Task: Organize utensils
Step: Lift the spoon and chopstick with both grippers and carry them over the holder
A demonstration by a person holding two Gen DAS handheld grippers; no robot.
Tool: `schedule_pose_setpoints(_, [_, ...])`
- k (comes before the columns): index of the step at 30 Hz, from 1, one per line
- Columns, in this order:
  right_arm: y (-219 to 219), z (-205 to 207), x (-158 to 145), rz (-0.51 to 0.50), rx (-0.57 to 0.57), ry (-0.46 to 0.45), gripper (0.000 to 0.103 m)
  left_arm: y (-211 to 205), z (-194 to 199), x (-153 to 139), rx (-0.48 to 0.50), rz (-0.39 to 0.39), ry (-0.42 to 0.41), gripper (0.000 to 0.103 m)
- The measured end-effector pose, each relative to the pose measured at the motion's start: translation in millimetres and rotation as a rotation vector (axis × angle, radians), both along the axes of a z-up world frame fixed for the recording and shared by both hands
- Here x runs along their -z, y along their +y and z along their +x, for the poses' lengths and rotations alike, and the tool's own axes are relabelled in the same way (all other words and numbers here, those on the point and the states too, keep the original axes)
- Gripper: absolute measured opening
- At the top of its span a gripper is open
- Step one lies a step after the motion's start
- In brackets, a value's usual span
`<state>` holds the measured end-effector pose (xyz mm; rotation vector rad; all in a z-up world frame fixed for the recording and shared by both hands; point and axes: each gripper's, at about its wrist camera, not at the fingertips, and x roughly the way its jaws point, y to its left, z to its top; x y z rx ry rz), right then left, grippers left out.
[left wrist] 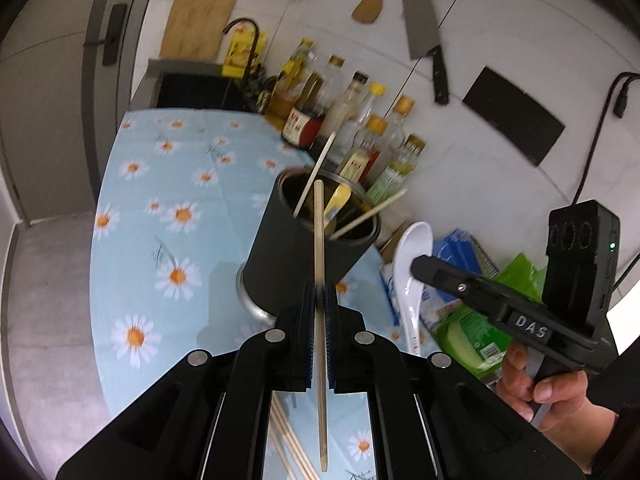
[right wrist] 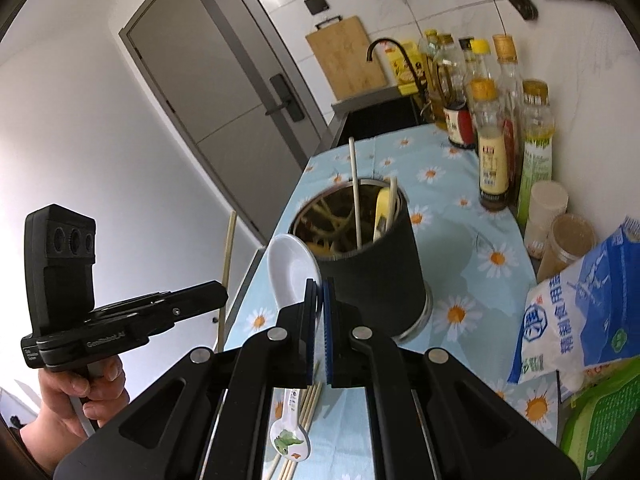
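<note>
My left gripper (left wrist: 320, 296) is shut on a single wooden chopstick (left wrist: 319, 232), held upright above the flowered tablecloth (left wrist: 160, 208). Its top end reaches up in front of the black utensil holder (left wrist: 296, 256). The holder contains several chopsticks and a yellow utensil. My right gripper (right wrist: 320, 292) is shut on a white ceramic spoon (right wrist: 290, 260), bowl up, just left of the holder (right wrist: 372, 264). The spoon's dinosaur-printed handle hangs below the jaws. Loose chopsticks (left wrist: 288, 440) lie on the cloth beneath both grippers. Each gripper shows in the other's view: the right gripper (left wrist: 418, 270) and the left gripper (right wrist: 222, 294).
Sauce and oil bottles (right wrist: 496, 152) line the wall behind the holder. Two spice jars (right wrist: 560, 236), a blue-and-white bag (right wrist: 572, 312) and green packets (left wrist: 476, 332) crowd the right side. A sink (left wrist: 200, 92) lies beyond the cloth. Knives and a spatula hang on the wall.
</note>
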<state>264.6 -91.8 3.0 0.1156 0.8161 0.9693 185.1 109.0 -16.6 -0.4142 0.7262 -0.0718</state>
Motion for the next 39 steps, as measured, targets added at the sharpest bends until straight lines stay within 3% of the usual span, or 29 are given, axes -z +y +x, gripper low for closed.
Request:
schedule_pose_setpoints(25, [19, 61, -50, 0.202, 0.245, -0.131, 0.004, 33, 57, -63, 0.028, 0.008, -0.319, 0.003])
schedule_pose_setpoints(39, [26, 88, -53, 0.22, 0.309, -0.186, 0.004, 40, 89, -76, 0.004, 0.037, -0.446, 0.003])
